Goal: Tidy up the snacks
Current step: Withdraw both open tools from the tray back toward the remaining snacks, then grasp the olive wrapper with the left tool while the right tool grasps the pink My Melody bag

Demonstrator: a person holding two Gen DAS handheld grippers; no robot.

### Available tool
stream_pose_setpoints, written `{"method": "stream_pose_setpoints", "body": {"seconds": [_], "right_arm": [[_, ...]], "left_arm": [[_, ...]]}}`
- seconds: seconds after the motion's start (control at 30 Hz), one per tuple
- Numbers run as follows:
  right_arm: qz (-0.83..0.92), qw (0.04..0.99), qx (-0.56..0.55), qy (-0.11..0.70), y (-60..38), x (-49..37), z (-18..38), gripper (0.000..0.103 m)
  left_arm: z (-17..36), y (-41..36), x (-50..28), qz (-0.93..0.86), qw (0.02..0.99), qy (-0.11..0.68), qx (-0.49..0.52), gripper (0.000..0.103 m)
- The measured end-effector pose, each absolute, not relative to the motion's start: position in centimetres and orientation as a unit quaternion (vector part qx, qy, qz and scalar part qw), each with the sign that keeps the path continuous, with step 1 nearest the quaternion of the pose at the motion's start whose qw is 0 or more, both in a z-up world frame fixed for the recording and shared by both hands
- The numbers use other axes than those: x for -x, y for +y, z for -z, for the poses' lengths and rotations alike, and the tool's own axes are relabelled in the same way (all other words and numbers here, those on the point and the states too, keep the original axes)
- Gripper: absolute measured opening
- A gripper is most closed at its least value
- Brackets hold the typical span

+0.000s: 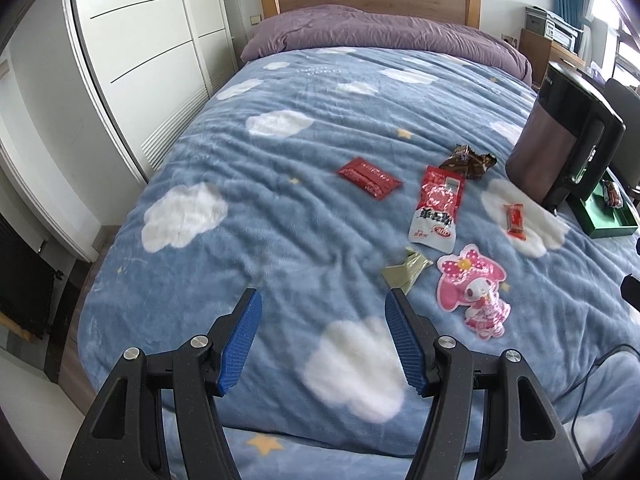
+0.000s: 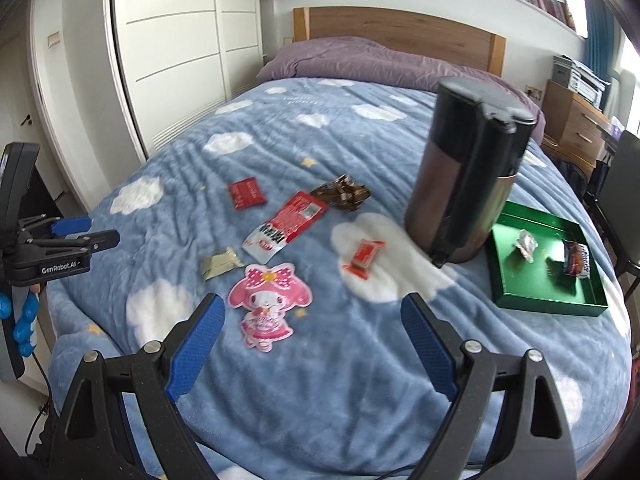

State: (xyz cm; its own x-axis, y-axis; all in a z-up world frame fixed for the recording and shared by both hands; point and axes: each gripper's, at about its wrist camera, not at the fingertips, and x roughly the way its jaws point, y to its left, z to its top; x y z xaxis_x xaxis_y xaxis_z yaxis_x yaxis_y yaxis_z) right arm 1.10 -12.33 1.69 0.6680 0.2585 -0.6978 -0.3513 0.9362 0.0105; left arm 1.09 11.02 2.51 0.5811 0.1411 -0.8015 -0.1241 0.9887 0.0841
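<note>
Several snacks lie on the blue cloud blanket (image 1: 248, 216). A red flat packet (image 1: 369, 177) (image 2: 247, 193), a red-and-white pouch (image 1: 437, 208) (image 2: 285, 226), a brown wrapper (image 1: 468, 162) (image 2: 341, 193), a small red candy (image 1: 515, 218) (image 2: 363, 259), a gold wrapper (image 1: 406, 270) (image 2: 220, 266) and a pink cartoon packet (image 1: 472, 290) (image 2: 269, 304). A green tray (image 2: 506, 280) (image 1: 608, 220) at the right holds two wrapped snacks (image 2: 526, 245). My left gripper (image 1: 323, 300) (image 2: 86, 232) is open and empty above the blanket. My right gripper (image 2: 313, 312) is open and empty, near the pink packet.
A dark metal kettle (image 2: 466, 172) (image 1: 560, 148) stands on the bed between the snacks and the tray. Purple pillows (image 1: 360, 32) and a wooden headboard lie at the far end. White wardrobes stand at the left. A black cable (image 1: 592, 380) runs over the blanket at the right.
</note>
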Motion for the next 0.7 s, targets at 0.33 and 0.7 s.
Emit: {"method": "stream_pose_setpoints", "body": {"seconds": [0.33, 0.7], "right_arm": [[-0.168, 0.896, 0.08, 0.403, -10.3, -1.7, 0.6, 0.103], [-0.179, 0.876, 0.095, 0.438, -8.1, -3.5, 3.6, 0.103]], "left_arm": [[0.6, 13.8, -3.0, -0.066, 0.877, 0.476, -0.008, 0.058], [2.6, 13.8, -4.7, 0.012, 0.868, 0.497, -0.005, 0.058]]}}
